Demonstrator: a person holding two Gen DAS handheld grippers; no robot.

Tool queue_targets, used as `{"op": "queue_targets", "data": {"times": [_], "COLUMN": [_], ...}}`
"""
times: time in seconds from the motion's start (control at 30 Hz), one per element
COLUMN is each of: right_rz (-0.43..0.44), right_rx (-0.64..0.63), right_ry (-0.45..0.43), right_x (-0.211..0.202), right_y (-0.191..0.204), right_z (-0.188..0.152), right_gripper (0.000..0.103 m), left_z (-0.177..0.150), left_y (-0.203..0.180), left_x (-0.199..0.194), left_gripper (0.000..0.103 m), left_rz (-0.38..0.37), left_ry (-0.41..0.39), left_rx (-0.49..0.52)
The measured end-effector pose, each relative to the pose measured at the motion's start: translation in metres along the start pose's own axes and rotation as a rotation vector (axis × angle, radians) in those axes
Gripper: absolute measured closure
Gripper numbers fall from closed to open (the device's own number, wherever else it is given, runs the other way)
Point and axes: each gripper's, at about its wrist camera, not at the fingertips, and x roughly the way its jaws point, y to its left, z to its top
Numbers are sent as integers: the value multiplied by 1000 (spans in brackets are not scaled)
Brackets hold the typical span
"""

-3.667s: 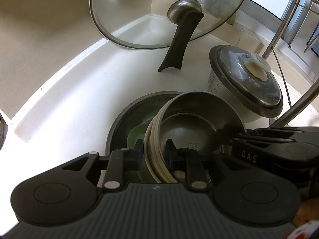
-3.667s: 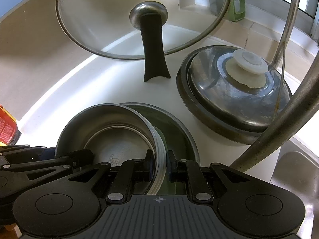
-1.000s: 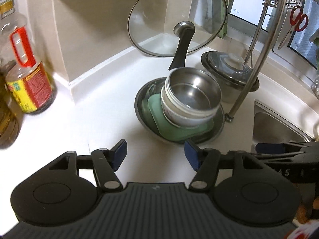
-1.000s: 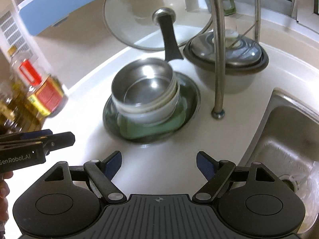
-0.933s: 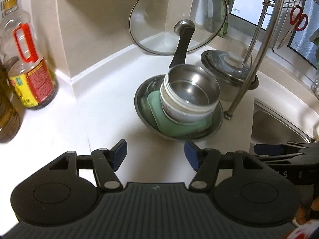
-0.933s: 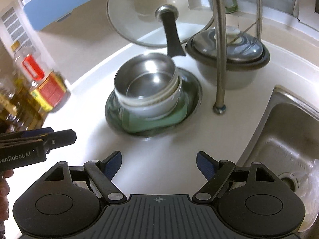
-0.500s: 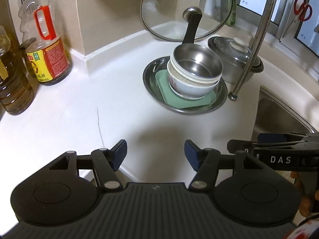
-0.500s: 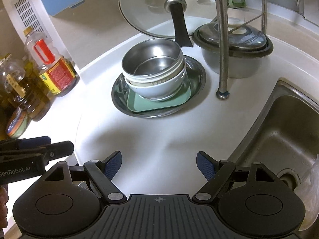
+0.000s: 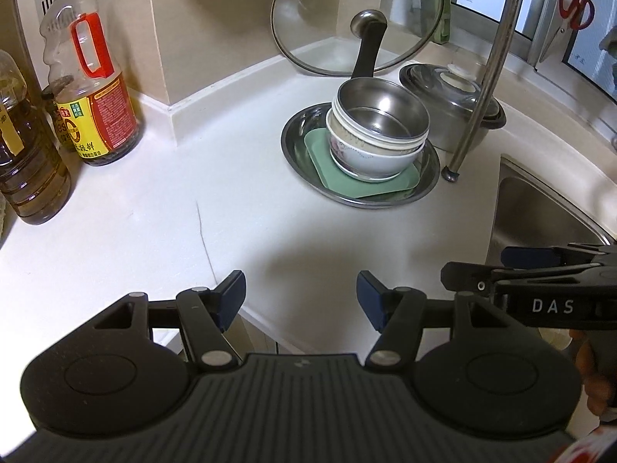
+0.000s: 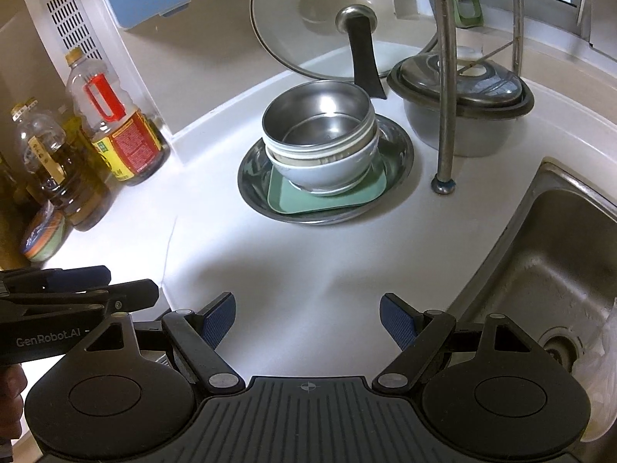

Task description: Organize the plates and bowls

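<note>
A steel bowl (image 9: 383, 115) (image 10: 318, 123) sits nested on top of a stack of pale bowls (image 9: 366, 156) (image 10: 327, 169). The stack stands on a green square plate (image 9: 320, 154) (image 10: 285, 196), which lies in a round steel dish (image 9: 297, 135) (image 10: 250, 177) on the white counter. My left gripper (image 9: 300, 293) is open and empty, well back from the stack near the counter's front edge. My right gripper (image 10: 307, 316) is open and empty too, also near the front edge. Each gripper shows at the side of the other's view.
A glass lid (image 9: 358, 15) (image 10: 331, 19) leans in the corner behind the stack. A lidded steel pot (image 9: 451, 104) (image 10: 462, 104) and a rack's steel leg (image 9: 482, 88) (image 10: 445, 96) stand to the right. A sink (image 10: 551, 270) lies further right. Oil bottles (image 9: 92, 88) (image 10: 119, 123) stand at the left.
Both grippers let go of the steel bowl, opened, and drew back toward the counter's front edge. The bowl now rests on the stack.
</note>
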Motion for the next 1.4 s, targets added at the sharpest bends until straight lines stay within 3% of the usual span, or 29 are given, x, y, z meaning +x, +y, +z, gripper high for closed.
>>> {"op": "queue_targets", "data": {"times": [0.5, 1.4], "right_rz": [-36, -47], "right_rx": [29, 31], "right_ry": [1, -7], "right_x": [-1, -2], "right_y": [11, 16], "right_z": [-7, -9], "right_gripper": [21, 21], "left_z": [-3, -6], "left_y": [11, 16], "left_x": [-4, -6], "left_gripper": [42, 42], "left_rz": [-44, -57], "left_ry": [1, -9], "left_rx": [23, 29]}}
